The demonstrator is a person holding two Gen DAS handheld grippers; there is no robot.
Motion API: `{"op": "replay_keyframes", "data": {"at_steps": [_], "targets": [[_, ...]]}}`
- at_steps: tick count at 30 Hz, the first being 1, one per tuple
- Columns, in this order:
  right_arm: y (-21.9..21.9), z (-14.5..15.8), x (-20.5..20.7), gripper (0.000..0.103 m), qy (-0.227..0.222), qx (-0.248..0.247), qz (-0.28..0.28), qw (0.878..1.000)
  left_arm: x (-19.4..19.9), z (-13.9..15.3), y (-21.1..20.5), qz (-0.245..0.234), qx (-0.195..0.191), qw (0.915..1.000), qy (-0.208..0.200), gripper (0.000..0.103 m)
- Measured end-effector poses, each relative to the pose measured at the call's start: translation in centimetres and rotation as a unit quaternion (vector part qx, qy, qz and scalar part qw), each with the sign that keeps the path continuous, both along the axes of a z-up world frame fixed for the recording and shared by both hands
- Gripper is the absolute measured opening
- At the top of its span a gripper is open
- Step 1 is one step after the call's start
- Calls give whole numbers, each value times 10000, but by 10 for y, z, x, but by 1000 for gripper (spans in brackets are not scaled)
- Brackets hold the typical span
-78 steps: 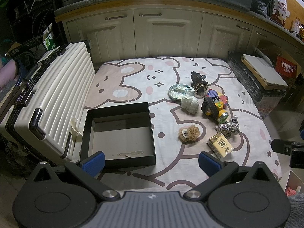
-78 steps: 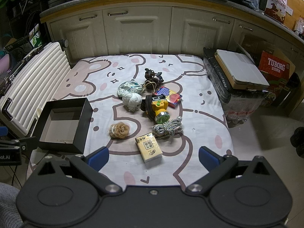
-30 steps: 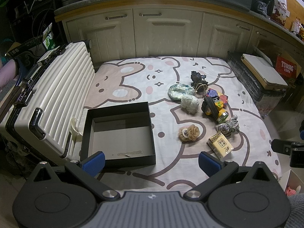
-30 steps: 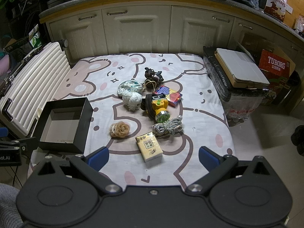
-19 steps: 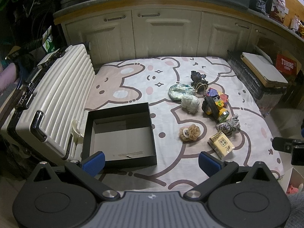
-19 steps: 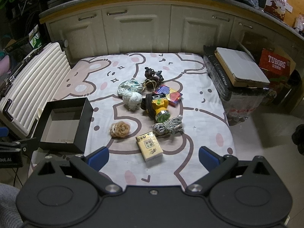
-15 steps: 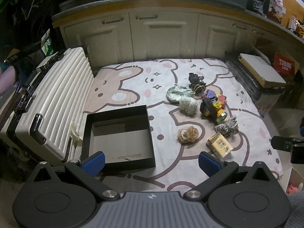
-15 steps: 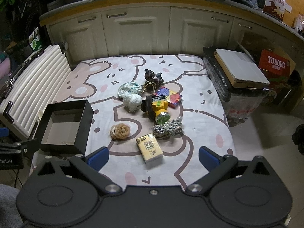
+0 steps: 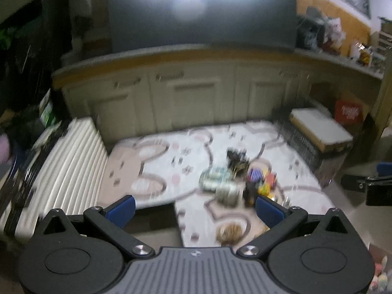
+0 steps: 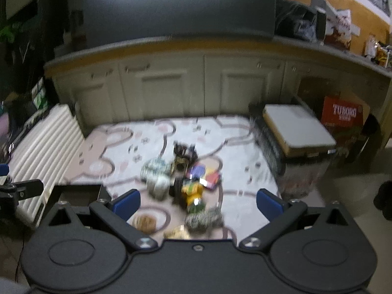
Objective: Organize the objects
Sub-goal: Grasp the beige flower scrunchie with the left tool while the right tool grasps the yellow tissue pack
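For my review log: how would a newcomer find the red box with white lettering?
Start at the cream cabinets along the back wall and follow them right. Past the black crate topped by a white board, the red cardboard box stands on the floor, the only thing printed TUBORG.

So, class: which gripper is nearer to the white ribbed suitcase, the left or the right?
The left. The left gripper hangs just right of the suitcase. The right gripper is further right, over the pile of small objects, and both stand open.
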State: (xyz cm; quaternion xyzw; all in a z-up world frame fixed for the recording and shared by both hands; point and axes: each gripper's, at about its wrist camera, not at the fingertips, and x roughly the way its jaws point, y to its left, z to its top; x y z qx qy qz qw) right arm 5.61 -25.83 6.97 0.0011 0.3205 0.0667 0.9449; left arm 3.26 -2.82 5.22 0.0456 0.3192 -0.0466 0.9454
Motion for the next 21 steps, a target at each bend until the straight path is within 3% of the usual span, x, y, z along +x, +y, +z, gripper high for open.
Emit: {"op": "replay_keyframes", "data": {"at_steps": [7, 13, 17, 21], "targets": [[-11, -7, 28, 103, -380, 212, -121, 9990, 39, -3, -13, -151, -17, 9996, -221, 103], [-18, -36, 34, 103, -1157, 239, -277, 9926, 72, -22, -22, -220, -111, 9994, -253, 103], [-25, -66, 49, 103, -854, 572, -51, 9947, 93, -44, -29, -343, -242, 9991, -47, 103], [-24, -107, 58, 103, -650, 552, -61, 9963, 111, -75, -39, -349, -173, 9991, 160, 103]]}}
